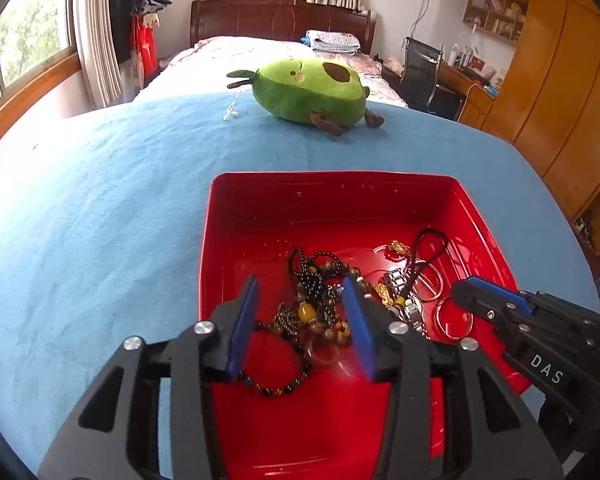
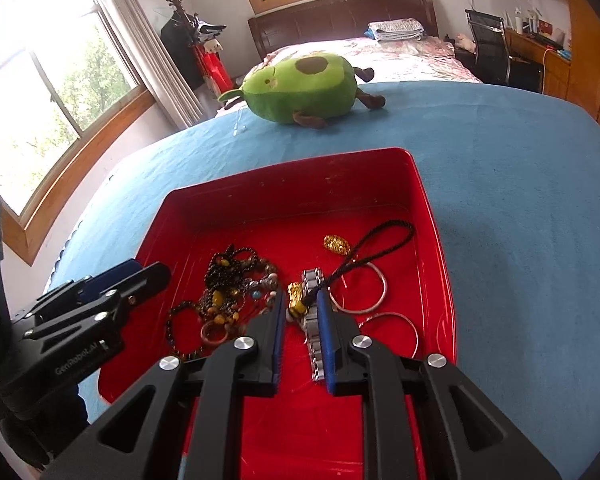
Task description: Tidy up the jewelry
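Observation:
A red tray sits on the blue cloth and holds jewelry. A tangle of dark bead necklaces lies at its left. A silver watch band, a gold charm on a black cord and two silver bangles lie at its right. My left gripper is open over the bead tangle, with a bead bracelet below it. My right gripper is open, its fingers on either side of the watch band and a yellow charm.
A green avocado plush lies on the blue cloth beyond the tray. A bed, a desk with a chair and wooden cabinets stand behind.

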Available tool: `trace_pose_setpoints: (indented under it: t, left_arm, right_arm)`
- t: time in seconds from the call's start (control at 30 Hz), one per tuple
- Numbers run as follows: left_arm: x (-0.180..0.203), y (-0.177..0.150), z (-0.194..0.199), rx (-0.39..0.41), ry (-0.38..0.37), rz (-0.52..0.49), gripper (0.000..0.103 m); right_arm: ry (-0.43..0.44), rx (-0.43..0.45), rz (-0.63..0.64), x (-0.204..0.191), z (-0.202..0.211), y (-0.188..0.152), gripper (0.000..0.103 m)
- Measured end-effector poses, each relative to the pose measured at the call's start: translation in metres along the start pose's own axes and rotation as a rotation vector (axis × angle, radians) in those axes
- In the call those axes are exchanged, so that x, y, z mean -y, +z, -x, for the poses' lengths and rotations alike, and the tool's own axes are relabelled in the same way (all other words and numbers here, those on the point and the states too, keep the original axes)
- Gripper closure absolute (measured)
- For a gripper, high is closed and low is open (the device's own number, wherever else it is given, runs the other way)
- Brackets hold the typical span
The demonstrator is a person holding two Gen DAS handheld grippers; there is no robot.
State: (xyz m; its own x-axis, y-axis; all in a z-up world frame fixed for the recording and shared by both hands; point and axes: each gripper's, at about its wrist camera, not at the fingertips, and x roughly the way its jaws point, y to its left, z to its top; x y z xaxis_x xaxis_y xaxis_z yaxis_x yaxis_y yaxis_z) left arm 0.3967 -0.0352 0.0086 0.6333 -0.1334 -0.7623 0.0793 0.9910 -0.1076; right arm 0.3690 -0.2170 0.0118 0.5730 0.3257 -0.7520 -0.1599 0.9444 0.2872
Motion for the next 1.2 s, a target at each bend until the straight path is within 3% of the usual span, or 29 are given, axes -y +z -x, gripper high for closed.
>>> trace_pose_setpoints:
  t: [0.13, 0.27, 0.43, 0.5, 0.67, 0.97, 1.2]
  left_arm:
    - [0.002, -0.009, 0.013, 0.019, 0.028, -0.014, 0.043]
    - [0.002, -0.023, 0.029, 0.047, 0.052, -0.029, 0.03]
    - [-0.002, -0.038, 0.057, 0.108, 0.064, -0.024, 0.022]
    - [-0.002, -0.044, 0.068, 0.132, 0.075, -0.034, 0.02]
    - [0.0, -0.06, 0.089, 0.168, 0.088, -0.053, 0.013]
    - [-0.001, -0.079, 0.112, 0.184, 0.091, -0.037, 0.008]
    - [-0.002, -0.091, 0.121, 0.162, 0.101, -0.029, 0.006]
  right_arm:
    - [-0.019, -0.007, -0.002, -0.001, 0.005, -0.007, 0.085]
    - [-0.049, 0.005, 0.013, -0.002, 0.015, -0.018, 0.068]
    - [-0.07, 0.04, 0.038, -0.003, 0.037, -0.033, 0.05]
    - [-0.087, 0.06, 0.059, -0.006, 0.047, -0.039, 0.034]
    - [-0.102, 0.074, 0.097, -0.014, 0.059, -0.05, 0.023]
    - [-0.128, 0.101, 0.14, -0.028, 0.075, -0.065, 0.004]
    - [-0.135, 0.087, 0.131, -0.025, 0.082, -0.072, 0.004]
